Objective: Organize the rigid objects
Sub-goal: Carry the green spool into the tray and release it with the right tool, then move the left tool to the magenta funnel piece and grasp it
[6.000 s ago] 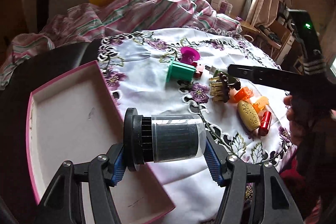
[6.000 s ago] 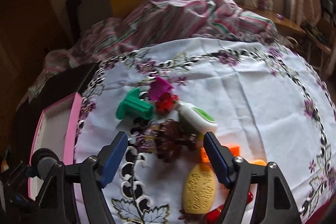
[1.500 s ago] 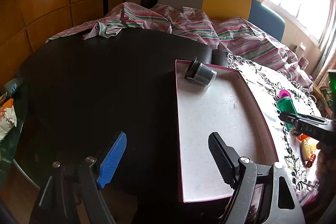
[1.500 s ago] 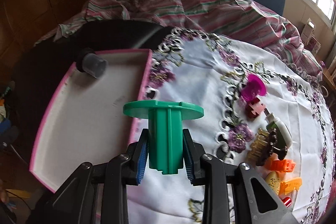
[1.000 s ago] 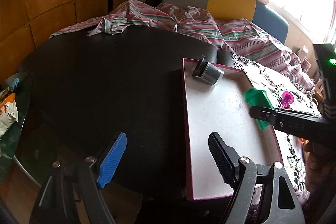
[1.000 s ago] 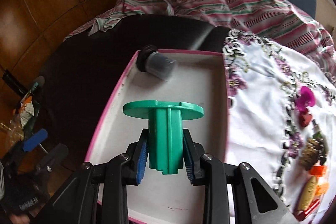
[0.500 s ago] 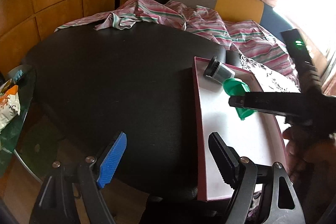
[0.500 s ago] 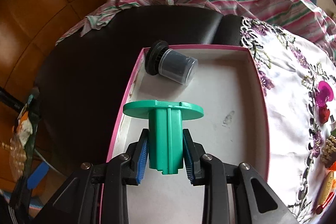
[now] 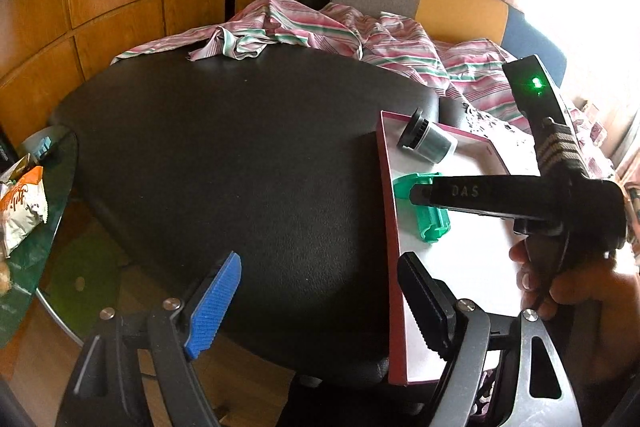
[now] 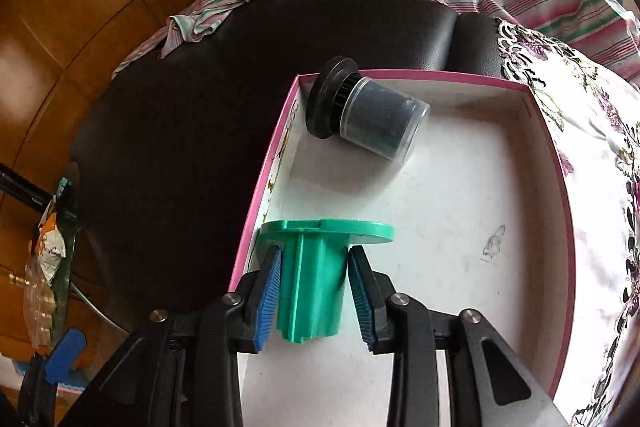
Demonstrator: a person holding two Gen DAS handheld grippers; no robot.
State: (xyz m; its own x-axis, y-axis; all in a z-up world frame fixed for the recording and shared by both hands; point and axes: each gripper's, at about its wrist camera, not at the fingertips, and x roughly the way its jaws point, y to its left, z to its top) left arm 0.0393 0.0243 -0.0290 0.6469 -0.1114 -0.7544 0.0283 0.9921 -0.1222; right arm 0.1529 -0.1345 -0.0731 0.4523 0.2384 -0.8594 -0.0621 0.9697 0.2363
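In the tray (image 10: 558, 187) — canister (image 10: 370, 115) behind, spool (image 10: 316, 267) in front.

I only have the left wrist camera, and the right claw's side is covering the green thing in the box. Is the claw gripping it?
Observer: In the right wrist view, the right claw has just been opening. The green spool sits between its pads with a thin gap on each side.
Operator: Which way does the spool face?
Observer: Its round flat end points toward the jar with the black lid, and there is bare box floor between them.
Operator: How near is it to the side of the box?
Observer: The flat end's edge is right by the left wall of the pink box. I cannot tell if it touches.
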